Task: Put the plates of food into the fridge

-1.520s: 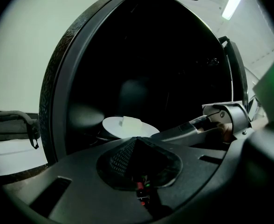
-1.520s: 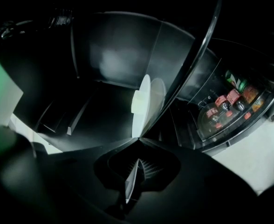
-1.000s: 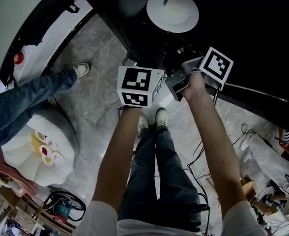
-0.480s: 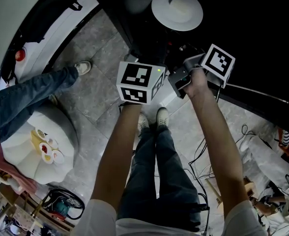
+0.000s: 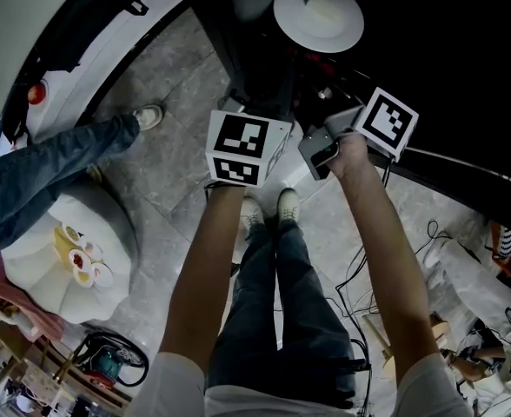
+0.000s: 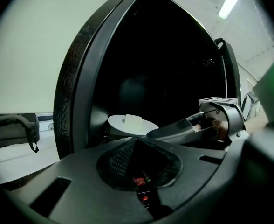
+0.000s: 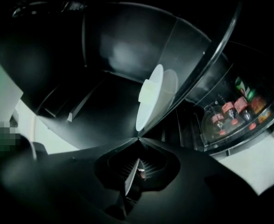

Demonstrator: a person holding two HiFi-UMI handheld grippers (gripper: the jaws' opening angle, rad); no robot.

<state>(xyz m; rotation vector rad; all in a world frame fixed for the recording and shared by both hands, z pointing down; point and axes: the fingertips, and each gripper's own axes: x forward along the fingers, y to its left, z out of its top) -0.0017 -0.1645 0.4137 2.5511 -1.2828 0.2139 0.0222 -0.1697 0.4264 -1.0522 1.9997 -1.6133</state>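
The plate (image 5: 318,14), white with one pale piece of food on it, lay flat inside the dark fridge (image 6: 76,69), at the top of the head view and ahead of both my sets of jaws. Nothing touched it. My left gripper (image 6: 136,138) was closed, its jaws meeting at their tips with nothing between them, and it pointed at the plate from just outside the opening. My right gripper (image 7: 138,138) was likewise closed and empty. Its view showed the plate on edge because that hand was rolled, with red-capped bottles (image 7: 235,110) off to the right. Over the preceding second the plate had kept its place, and both grippers had stayed near the opening and apart from it. Only the right one had rolled a little. I read this as a finished placement: this plate was in and released, and both hands were free. Well apart, at the lower left of the head view, a white stool (image 5: 108,224) carried small portions of food (image 5: 83,266) below another person's leg (image 5: 60,159). That looked to me like the next load, though its dishes were too small to make out.
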